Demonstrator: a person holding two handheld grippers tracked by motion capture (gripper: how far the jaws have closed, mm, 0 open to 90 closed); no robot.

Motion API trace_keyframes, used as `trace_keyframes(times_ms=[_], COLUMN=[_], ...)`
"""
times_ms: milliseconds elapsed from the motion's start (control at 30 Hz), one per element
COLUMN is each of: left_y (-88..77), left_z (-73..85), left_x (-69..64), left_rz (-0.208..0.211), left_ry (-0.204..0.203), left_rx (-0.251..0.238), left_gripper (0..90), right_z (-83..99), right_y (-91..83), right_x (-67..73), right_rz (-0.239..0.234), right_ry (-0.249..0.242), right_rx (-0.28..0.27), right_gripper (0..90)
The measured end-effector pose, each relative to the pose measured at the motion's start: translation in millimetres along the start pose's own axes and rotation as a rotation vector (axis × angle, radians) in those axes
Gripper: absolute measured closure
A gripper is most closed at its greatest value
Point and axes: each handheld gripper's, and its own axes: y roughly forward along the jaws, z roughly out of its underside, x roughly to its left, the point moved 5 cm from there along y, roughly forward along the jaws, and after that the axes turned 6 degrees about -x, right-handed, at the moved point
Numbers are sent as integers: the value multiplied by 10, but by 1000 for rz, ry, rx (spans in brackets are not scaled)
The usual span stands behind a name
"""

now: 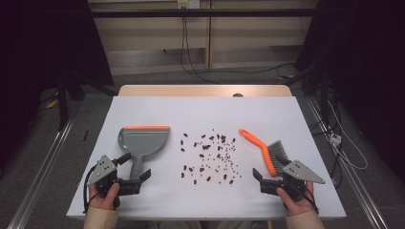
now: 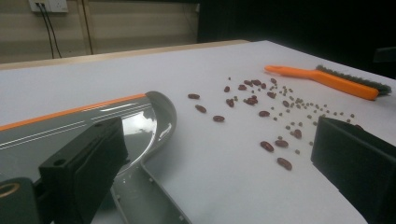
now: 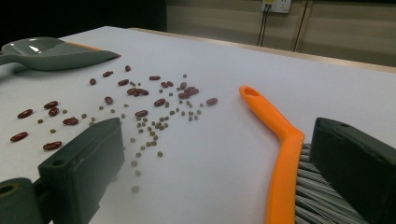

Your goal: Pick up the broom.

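Note:
A grey dustpan [image 1: 143, 139] with an orange lip lies left of centre on the white table [image 1: 200, 109], its handle [image 2: 144, 196] pointing toward me. My left gripper [image 1: 134, 168] stands open, one jaw on each side of that handle without clamping it. Red beans and small green peas [image 1: 210, 157] are scattered across the middle. To their right lies an orange-handled brush [image 1: 260, 145] with grey bristles [image 3: 317, 191]. My right gripper [image 1: 270, 168] is open around the brush's bristle end. In the right gripper view the brush [image 3: 275, 135] runs up between the jaws.
The table's front edge is just behind both hands. Its far edge meets a wooden strip [image 1: 205, 89]. Cables [image 1: 334, 138] and metal rails run along the floor on both sides. Bare table surface lies beyond the beans.

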Motion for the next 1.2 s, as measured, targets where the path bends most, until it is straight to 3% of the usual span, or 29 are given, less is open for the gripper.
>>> trace_keyframes(times_ms=[467,700,800,833,867,933,1000,1133,1200], left_y=[-20,-26,-16,-12,-7,8,13,30,29], left_z=[-14,-30,-39,-42,-43,-48,-49,-50,-44], left_x=[31,38,42,47,51,61,63,67,79], left_rz=[-10,-13,-15,-17,-17,-16,-12,-9,-6], left_ry=[-5,-4,-9,-10,-12,-18,-17,-20,-16], left_rx=[-10,-16,-21,-22,-23,-27,-26,-30,-25], left_gripper=[31,31,31,31,31,31,31,31,31], right_z=[-84,-190,-228,-240,-247,-255,-260,-265,-258], right_y=[17,64,99,130,154,211,249,453,528], right_x=[-15,-47,-76,-129,-161,-238,-284,-476,-536], right_rz=[-16,5,9,33,31,5,4,41,48], right_ry=[-2,-14,15,0,15,71,86,116,110], right_rx=[3,27,66,105,126,173,193,277,314], right_gripper=[34,39,79,103,135,278,287,397,390])
